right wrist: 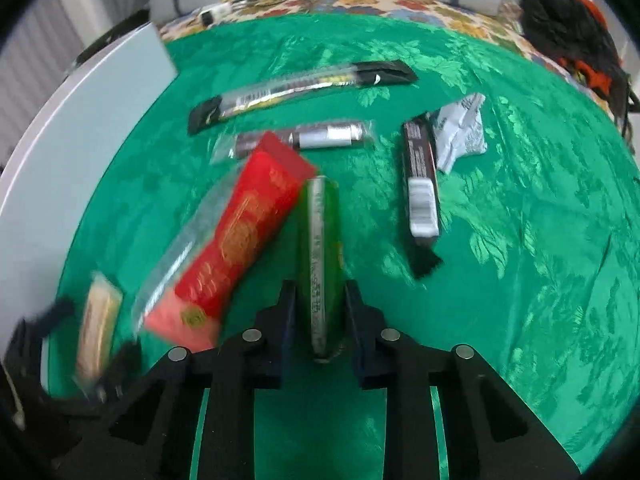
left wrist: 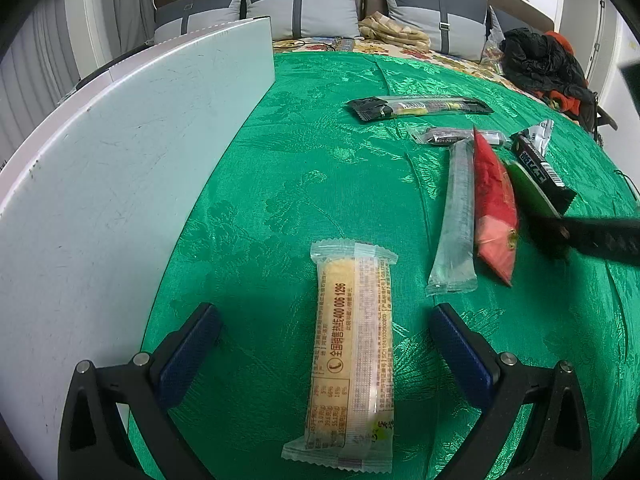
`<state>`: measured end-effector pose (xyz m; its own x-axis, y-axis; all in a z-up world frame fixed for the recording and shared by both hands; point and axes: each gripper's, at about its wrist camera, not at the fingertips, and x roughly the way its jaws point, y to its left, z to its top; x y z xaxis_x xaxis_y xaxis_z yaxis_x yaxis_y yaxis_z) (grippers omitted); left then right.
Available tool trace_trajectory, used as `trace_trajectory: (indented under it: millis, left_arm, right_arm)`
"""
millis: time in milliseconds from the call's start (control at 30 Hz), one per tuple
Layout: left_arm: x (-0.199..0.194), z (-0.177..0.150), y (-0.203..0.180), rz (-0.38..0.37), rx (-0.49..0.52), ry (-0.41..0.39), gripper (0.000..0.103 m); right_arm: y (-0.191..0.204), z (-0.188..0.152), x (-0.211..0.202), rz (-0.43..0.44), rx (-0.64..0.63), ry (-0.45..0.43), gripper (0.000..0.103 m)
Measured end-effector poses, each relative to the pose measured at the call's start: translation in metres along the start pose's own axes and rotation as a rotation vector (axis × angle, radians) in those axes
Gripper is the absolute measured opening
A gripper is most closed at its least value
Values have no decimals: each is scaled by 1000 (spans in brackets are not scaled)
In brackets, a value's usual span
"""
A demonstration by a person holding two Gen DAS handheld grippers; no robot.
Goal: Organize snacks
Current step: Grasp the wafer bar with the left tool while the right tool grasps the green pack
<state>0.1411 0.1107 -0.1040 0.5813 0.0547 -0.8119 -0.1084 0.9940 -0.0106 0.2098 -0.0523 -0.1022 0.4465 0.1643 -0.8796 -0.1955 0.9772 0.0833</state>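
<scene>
Green cloth [left wrist: 304,128] covers the bed; right claw [right wrist: 320,300] clamps the green packet [right wrist: 320,248] edgewise, which may slip; left claw [left wrist: 324,340] gapes around the biscuit packet [left wrist: 348,360].

Black grippers [left wrist: 326,346] — blue pads [left wrist: 188,354]

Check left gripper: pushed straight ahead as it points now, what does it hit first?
The left gripper is open, already straddling the beige snack bar on the green cloth. Past the bar's far end the cloth looks bare, though depth is unclear.
</scene>
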Motion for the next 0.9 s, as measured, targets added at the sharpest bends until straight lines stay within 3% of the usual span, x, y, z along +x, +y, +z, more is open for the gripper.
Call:
trace_trajectory:
  millis: [233, 433, 567, 700, 767, 867, 900]
  left_arm:
    - [0, 0, 0, 0, 0, 0, 103]
    - [0, 0, 0, -1, 0, 0, 103]
    - [0, 0, 1, -2, 3, 1, 103]
    - [1, 6, 1, -29, 44, 89, 102]
    - [-1, 7, 1, -28, 46, 128, 98]
    - [-8, 5, -2, -27, 50, 144, 80]
    - [-11, 4, -4, -30, 54, 143, 68]
  right_arm:
    - [-32, -49, -27, 5, -83, -4, 24]
    - [-73, -97, -52, 101, -24, -104, 29]
    - [-90, -106, -60, 155, 53, -121, 46]
    - [-93, -96, -66, 171, 68, -89, 46]
    - [-93, -91, -68, 174, 69, -72, 47]
    - [-84, -77, -61, 163, 29, -6, 56]
    - [-81, -74, -56, 157, 12, 22, 56]
